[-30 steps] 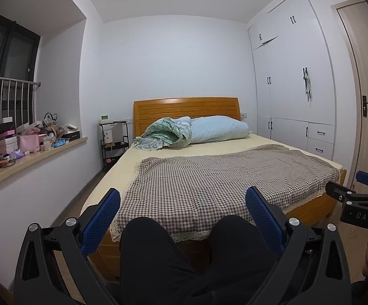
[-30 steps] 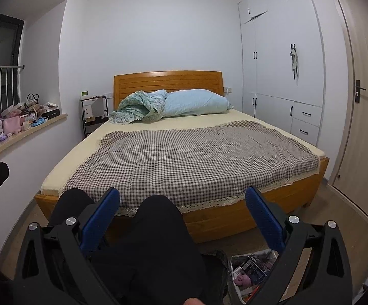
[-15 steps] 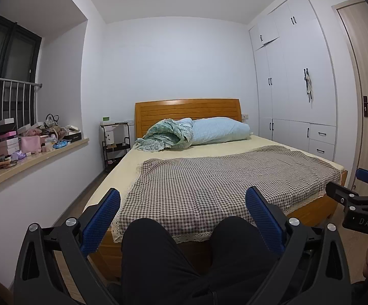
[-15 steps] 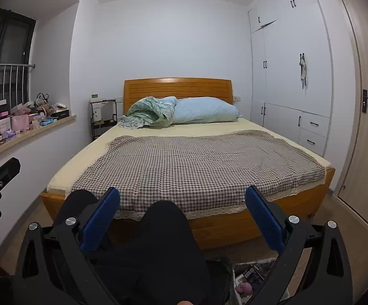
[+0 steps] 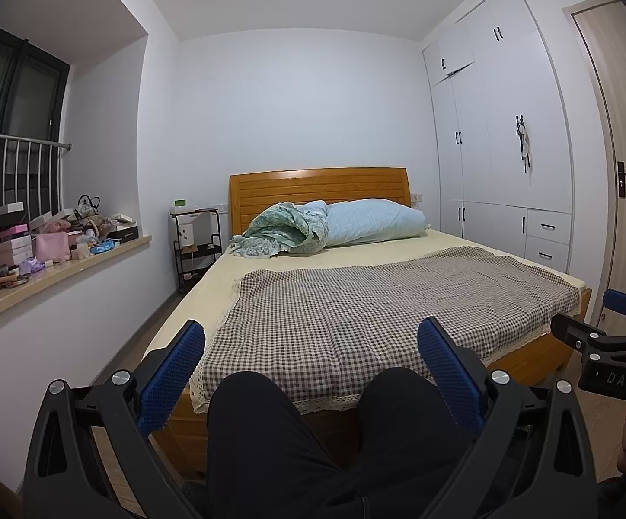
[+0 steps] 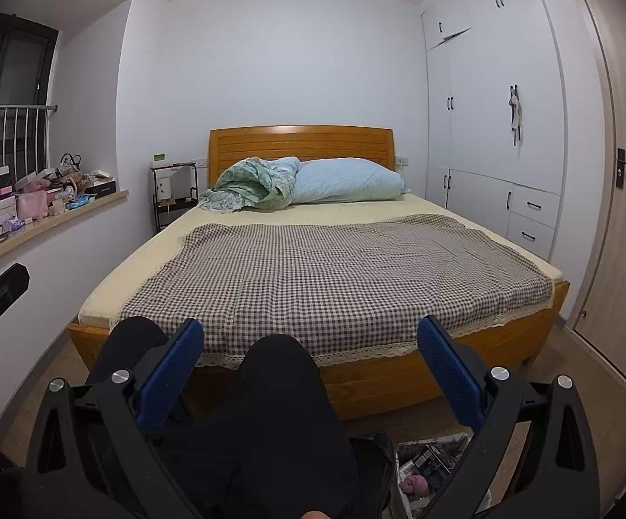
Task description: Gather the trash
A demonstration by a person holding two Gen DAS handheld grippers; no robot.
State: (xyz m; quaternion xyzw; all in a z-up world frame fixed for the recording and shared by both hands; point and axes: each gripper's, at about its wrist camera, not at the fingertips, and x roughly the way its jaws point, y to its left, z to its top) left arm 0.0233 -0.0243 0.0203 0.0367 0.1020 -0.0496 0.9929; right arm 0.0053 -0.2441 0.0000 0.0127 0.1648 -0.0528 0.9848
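Legible text: "DAS", white letters on the black body of the right claw [image 5: 622,307]. Boxes on the window ledge [image 5: 58,272]: print too small to read.

Your knees [image 5: 313,411] sit before the bed [image 5: 378,302]. On it, a blanket [image 5: 378,311] lies in front of the pillow [image 5: 373,220]. A cluttered sill [image 5: 53,264] runs to your left, wardrobes [image 5: 499,129] to your right, and a bag of trash [image 6: 429,467] on the floor by your right leg.

The right tool [image 6: 311,367] points at a bed [image 6: 334,268], its blue fingers [image 6: 170,372] spread wide and empty over dark-trousered knees [image 6: 282,389]. A bin of trash [image 6: 429,467] sits on the floor below the right finger.
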